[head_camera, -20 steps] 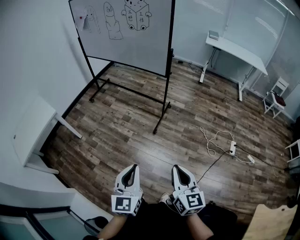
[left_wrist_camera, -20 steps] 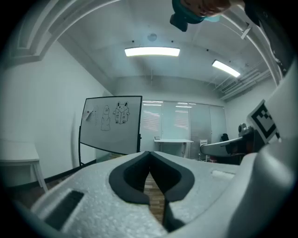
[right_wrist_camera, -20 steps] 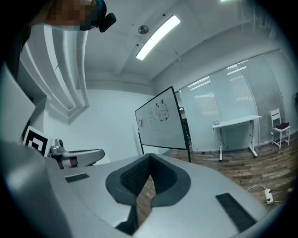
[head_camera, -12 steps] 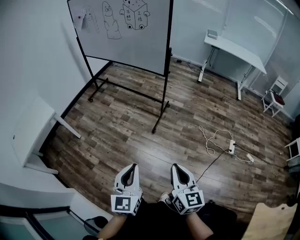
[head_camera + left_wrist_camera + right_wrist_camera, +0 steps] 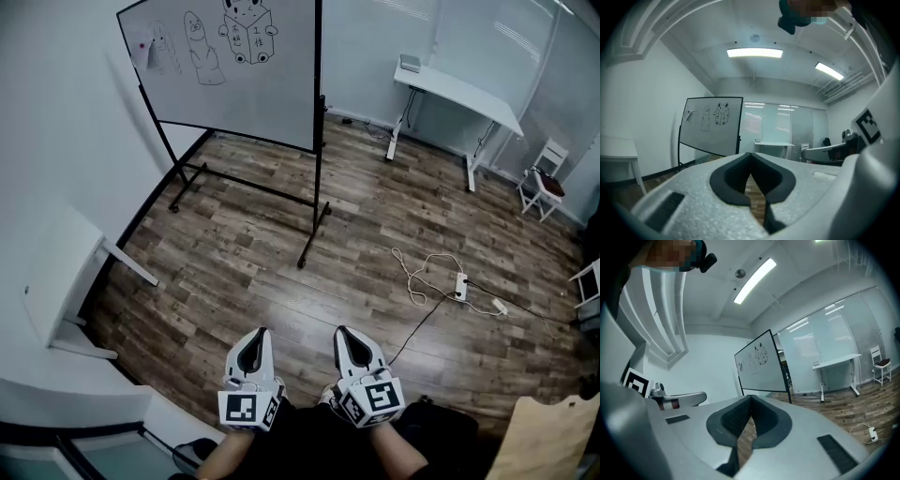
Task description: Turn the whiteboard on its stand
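Note:
The whiteboard (image 5: 225,66) with marker drawings stands on a black wheeled stand (image 5: 309,230) at the far left of the room, well ahead of me. It also shows in the left gripper view as the whiteboard (image 5: 711,131) and in the right gripper view as the whiteboard (image 5: 759,364). My left gripper (image 5: 253,339) and right gripper (image 5: 349,339) are held side by side close to my body, far from the board. Both are shut with nothing between their jaws.
A white desk (image 5: 459,94) stands at the back right with a chair (image 5: 542,187) beyond it. A power strip with a white cable (image 5: 441,281) lies on the wood floor at right. A white table (image 5: 66,272) sits against the left wall.
The view has shifted so the whiteboard and room sit further left and lower in the head view. The grippers stay together and shut.

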Motion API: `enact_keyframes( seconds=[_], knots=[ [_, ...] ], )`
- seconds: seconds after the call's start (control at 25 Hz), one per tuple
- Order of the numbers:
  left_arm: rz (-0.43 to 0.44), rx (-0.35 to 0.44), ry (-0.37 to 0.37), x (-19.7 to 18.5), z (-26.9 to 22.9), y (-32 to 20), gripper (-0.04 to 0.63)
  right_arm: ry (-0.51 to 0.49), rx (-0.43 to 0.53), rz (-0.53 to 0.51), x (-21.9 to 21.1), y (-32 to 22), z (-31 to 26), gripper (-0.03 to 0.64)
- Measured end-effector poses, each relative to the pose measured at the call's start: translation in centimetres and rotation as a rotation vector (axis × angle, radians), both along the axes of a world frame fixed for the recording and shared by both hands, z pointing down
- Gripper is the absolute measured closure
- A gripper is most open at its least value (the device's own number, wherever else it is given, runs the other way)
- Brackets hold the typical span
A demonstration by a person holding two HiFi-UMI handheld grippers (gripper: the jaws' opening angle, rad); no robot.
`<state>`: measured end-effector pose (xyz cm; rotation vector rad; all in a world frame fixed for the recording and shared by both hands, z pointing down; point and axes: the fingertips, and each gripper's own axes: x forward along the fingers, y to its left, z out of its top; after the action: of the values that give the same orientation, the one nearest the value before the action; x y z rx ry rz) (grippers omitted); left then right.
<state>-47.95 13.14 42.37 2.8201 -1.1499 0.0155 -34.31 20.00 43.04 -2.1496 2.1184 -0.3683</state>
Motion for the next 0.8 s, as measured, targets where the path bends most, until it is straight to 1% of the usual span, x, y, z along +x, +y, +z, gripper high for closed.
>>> enact_keyframes(
  seconds=[0.08,0.24,0.36,0.56,0.68,0.8],
  knots=[
    [0.007,0.0,0.002,0.9,-0.1,0.2,0.583,0.004,0.003,-0.006,0.6,0.3,0.0,0.611],
    [0.026,0.038,-0.035,3.4,-0.6,1.1,0.583,0.01,0.011,-0.011,2.4,0.9,-0.1,0.611],
    [0.036,0.053,-0.052,5.7,-0.5,2.0,0.583,0.009,0.01,-0.014,4.0,1.5,0.2,0.611],
    [0.027,0.055,-0.056,8.8,0.0,3.9,0.583,0.01,0.019,-0.042,6.5,2.9,0.5,0.611],
    [0.01,0.062,-0.061,10.3,0.3,4.4,0.583,0.015,0.024,-0.05,8.3,3.3,0.7,0.611],
    [0.009,0.056,-0.07,11.2,0.5,4.6,0.583,0.0,0.023,-0.045,9.6,3.5,1.0,0.611]
  ],
)
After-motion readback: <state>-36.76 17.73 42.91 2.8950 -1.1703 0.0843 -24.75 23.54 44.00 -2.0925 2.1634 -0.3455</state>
